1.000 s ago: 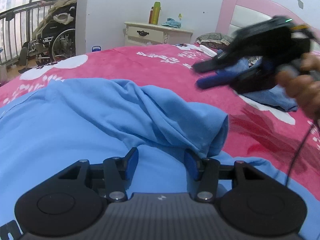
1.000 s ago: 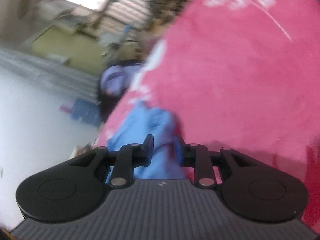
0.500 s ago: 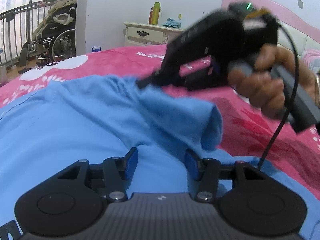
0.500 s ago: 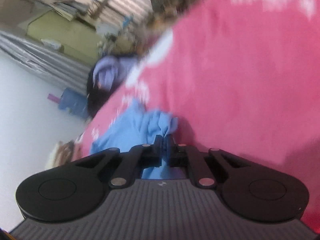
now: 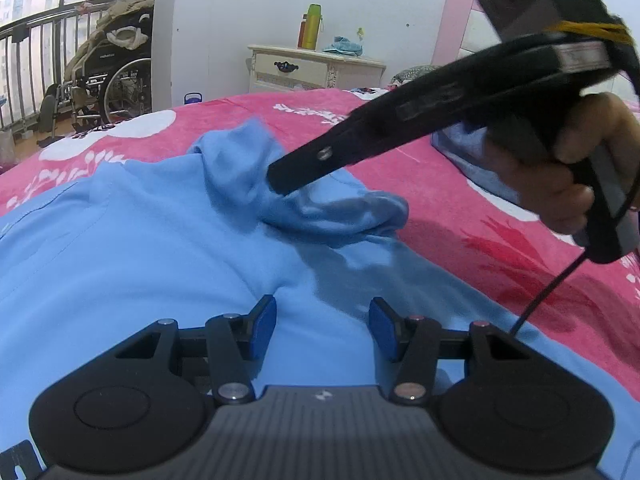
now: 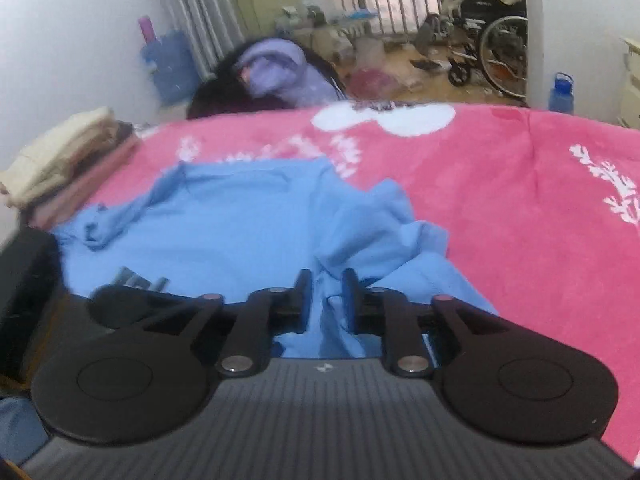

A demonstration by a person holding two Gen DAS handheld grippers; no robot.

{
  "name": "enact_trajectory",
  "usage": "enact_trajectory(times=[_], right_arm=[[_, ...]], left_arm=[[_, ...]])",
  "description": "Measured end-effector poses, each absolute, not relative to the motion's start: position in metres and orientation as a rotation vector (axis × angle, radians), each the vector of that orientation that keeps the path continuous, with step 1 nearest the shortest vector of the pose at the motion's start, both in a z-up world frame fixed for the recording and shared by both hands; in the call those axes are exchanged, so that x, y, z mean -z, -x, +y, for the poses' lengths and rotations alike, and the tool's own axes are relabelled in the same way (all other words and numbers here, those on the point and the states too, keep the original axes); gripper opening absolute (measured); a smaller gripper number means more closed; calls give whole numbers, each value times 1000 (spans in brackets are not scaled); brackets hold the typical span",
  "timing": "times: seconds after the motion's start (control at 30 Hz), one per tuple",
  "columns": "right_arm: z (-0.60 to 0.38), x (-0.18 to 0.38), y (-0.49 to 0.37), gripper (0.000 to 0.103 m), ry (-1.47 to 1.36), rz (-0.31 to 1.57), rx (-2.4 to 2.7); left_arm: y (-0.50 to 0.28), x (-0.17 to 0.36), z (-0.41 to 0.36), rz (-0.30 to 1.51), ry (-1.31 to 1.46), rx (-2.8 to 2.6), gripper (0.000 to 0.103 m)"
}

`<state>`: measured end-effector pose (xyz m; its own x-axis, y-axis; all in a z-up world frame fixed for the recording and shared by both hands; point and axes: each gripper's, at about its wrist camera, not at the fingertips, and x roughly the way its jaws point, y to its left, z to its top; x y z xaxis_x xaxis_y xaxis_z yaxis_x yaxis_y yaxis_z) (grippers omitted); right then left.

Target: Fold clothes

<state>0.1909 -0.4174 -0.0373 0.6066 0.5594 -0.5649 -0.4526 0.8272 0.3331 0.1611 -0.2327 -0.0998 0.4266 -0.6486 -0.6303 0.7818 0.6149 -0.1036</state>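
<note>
A light blue shirt (image 5: 132, 248) lies spread on the pink bed cover (image 5: 500, 248). My left gripper (image 5: 322, 326) rests low over the shirt's body, open, with nothing between its blue pads. A hand (image 5: 576, 168) holds my right gripper (image 5: 280, 178) out over the shirt from the right. In the right wrist view its fingers (image 6: 304, 300) stand close together with a fold of the shirt's sleeve (image 6: 384, 224) pinched between them. The sleeve (image 5: 340, 208) is bunched and raised at the fingertips, lying partly over the shirt's body.
A folded blue garment (image 5: 472, 156) lies on the bed by the pink headboard (image 5: 452, 28). A cream nightstand (image 5: 316, 68) with bottles and a wheelchair (image 5: 112, 80) stand beyond the bed. Stacked folded clothes (image 6: 60, 152) sit at the bed's far corner.
The right gripper swung in from the right, shut on the sleeve and drew it left over the shirt's body. Its fingers now stand slightly wider than half a second ago. The left gripper stayed put.
</note>
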Motion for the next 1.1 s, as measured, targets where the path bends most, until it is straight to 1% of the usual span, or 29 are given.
enact_trajectory(times=[0.03, 0.1, 0.13, 0.2, 0.27, 0.5, 0.53, 0.57, 0.6, 0.63, 0.8, 1.1], right_arm=[[-432, 33, -191, 28, -244, 687, -591], [-461, 31, -193, 36, -412, 643, -552], [-470, 33, -196, 38, -442, 644, -510], [-485, 40, -203, 39, -466, 661, -412], [-490, 56, -212, 39, -490, 728, -364], [-489, 106, -233, 40, -613, 853, -338], [-487, 106, -230, 38, -608, 851, -348], [-483, 104, -226, 24, -595, 843, -363], [-480, 102, -222, 8, -583, 834, -378], [-477, 97, -217, 5, -555, 819, -395], [-475, 74, -180, 2, -432, 749, -490], [-495, 57, -163, 1, -507, 662, -514]], left_arm=[[-161, 100, -232, 685, -217, 902, 53], [-160, 100, -232, 686, -216, 902, 53], [-160, 100, -232, 686, -216, 902, 53], [-161, 100, -232, 686, -217, 901, 53], [-161, 100, -231, 687, -217, 900, 53], [-160, 100, -232, 686, -225, 894, 53], [-160, 100, -232, 686, -226, 894, 53], [-160, 99, -232, 686, -225, 893, 53], [-160, 99, -231, 686, -223, 891, 53], [-160, 98, -231, 686, -222, 891, 53], [-162, 99, -232, 686, -221, 892, 53], [-163, 99, -232, 685, -222, 889, 53]])
